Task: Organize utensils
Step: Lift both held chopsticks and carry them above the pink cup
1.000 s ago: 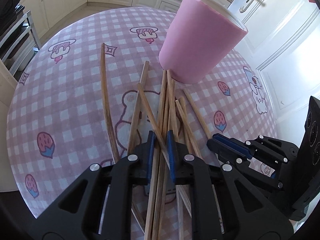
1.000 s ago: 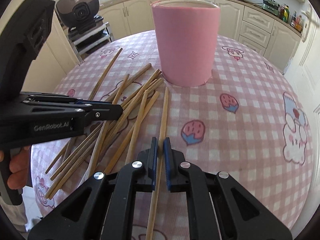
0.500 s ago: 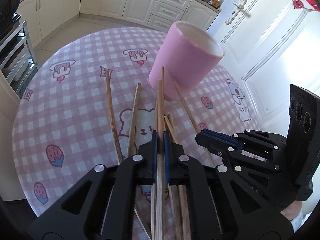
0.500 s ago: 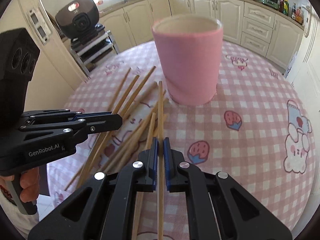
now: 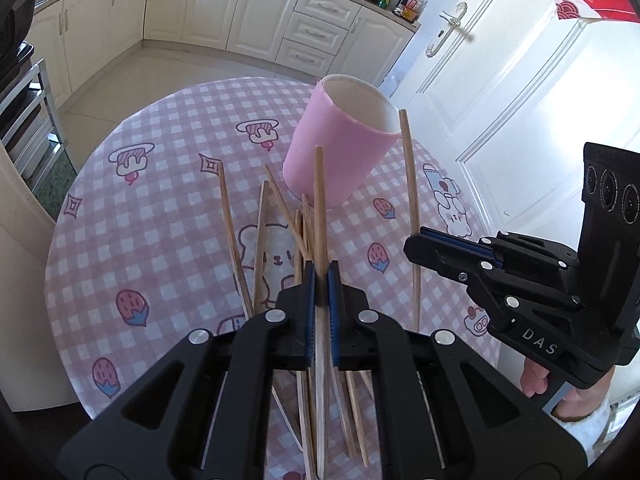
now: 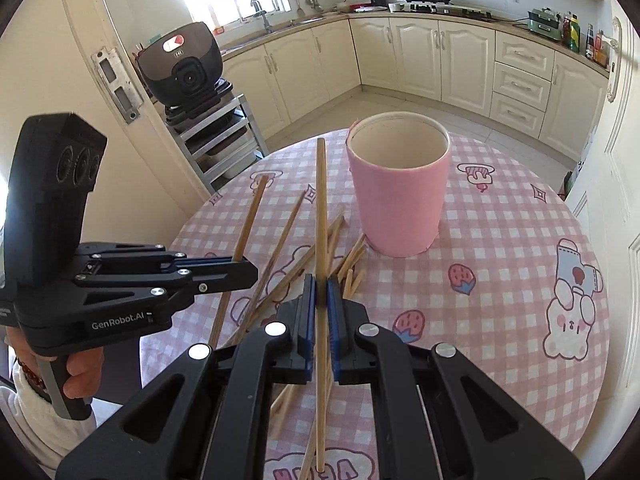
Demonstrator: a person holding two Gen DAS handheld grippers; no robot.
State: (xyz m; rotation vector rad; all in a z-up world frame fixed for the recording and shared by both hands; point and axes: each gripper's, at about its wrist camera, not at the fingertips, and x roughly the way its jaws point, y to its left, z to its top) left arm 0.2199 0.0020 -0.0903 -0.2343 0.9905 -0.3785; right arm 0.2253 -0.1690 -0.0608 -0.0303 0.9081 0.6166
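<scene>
Left wrist view showed my left gripper (image 5: 320,276) clamped tight on one long wooden chopstick (image 5: 318,200), blue pads pressing it from both sides, and the stick poked up and forward so its tip sat in front of the tall pink cylindrical cup (image 5: 340,144). Same deal on the other side: my right gripper (image 6: 320,286) was pinched shut on its own wooden chopstick (image 6: 320,208), which ran straight up the picture with its far end just left of the cup's rim. From the left camera that right-hand stick looked like it leaned up beside the cup's right edge.

The cup stood upright on the round table with the pink checked cartoon-print cloth (image 6: 500,240), and as far as I could see into its cream inside, nothing showed in there. The rest of the loose wooden chopsticks (image 6: 280,264) lay in a crisscrossed heap on the cloth, between my grippers and the cup's base, a couple fanned out to the left. Both held sticks were up off that pile.
</scene>
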